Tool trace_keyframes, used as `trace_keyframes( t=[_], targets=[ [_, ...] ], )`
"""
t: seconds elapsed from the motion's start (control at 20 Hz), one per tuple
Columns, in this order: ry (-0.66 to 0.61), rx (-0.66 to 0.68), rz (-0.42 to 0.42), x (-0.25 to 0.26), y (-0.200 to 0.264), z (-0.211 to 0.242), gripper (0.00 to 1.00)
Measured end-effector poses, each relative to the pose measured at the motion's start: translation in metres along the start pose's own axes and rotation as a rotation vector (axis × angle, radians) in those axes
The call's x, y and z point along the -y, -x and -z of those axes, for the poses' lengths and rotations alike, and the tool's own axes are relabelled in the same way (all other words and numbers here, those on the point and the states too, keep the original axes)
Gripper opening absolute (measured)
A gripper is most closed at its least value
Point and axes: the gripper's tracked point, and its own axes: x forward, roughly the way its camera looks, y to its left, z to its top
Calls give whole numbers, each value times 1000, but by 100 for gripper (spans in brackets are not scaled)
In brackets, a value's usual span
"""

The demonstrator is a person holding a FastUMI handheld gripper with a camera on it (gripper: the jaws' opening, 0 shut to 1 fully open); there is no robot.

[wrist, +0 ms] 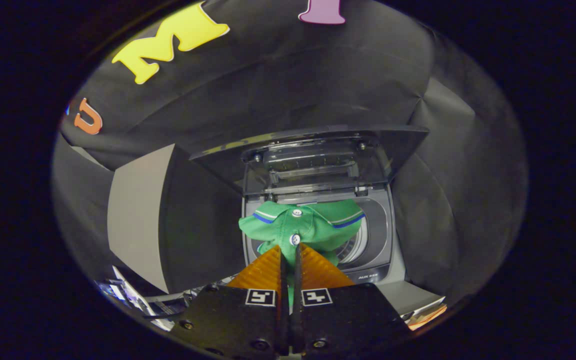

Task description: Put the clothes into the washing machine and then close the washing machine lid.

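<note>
My gripper is shut on a green shirt with white buttons and a blue-striped collar. The shirt hangs from the fingertips, bunched just ahead of them, over the open top of the grey washing machine. Part of the drum shows to the right of the shirt. The machine's lid stands raised behind the opening, tilted back toward the wall. Cloth also runs down between the two fingers.
A tall grey panel stands to the left of the machine. Some loose items lie low on the left, and a flat grey surface with papers sits low on the right. Black cloth walls close in behind.
</note>
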Motion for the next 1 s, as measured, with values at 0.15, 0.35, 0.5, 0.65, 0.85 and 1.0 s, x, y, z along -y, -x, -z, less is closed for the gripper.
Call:
trace_keyframes(
  t=[0.15, 0.35, 0.5, 0.65, 0.85, 1.0],
  targets=[
    [22, 8, 6, 10, -17, 0, 6],
    [24, 4, 3, 23, -44, 5, 6],
    [22, 1, -9, 34, -68, 10, 6],
    [19, -3, -25, 40, -90, 17, 6],
    [61, 39, -7, 46, -116, 19, 6],
    [114, 81, 7, 46, -128, 22, 6]
  ],
)
